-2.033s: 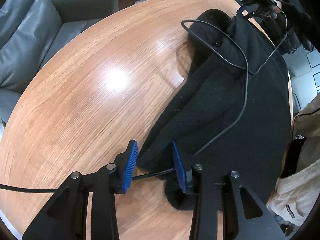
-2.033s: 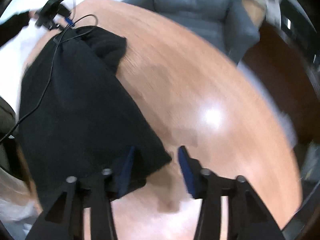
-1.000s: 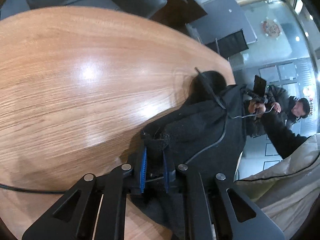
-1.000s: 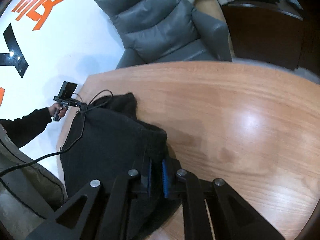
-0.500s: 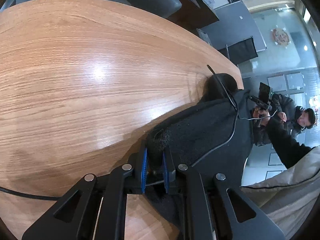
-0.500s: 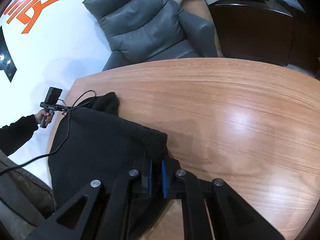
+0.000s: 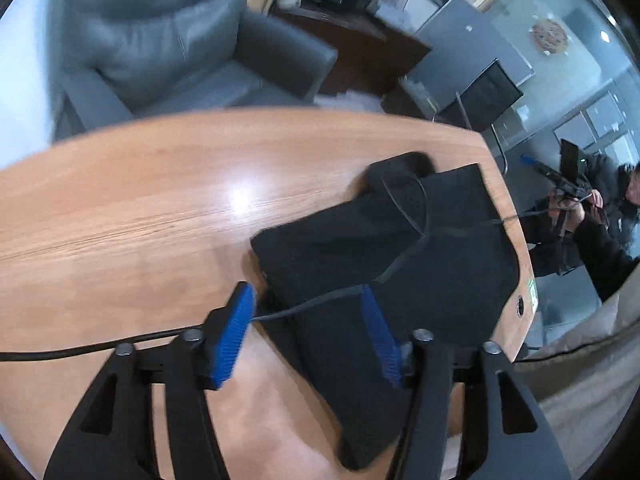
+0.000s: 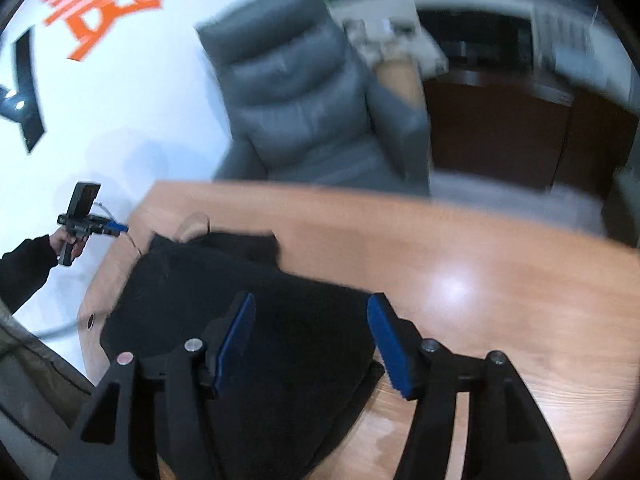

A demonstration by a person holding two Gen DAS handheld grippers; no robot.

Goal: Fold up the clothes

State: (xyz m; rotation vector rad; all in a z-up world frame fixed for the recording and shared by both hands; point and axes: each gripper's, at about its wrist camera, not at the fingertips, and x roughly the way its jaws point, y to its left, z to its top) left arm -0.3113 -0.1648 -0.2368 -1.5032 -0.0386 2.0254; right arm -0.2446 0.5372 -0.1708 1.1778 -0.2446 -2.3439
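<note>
black cable (image 7: 320, 300) — left wrist view only

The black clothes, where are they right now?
In both wrist views the black clothes lie folded on the wooden table, near its edge, below both open grippers, in front of the grey armchair.

garment (image 7: 420, 248) on table (image 7: 132, 208), armchair (image 7: 168, 44) behind
</note>
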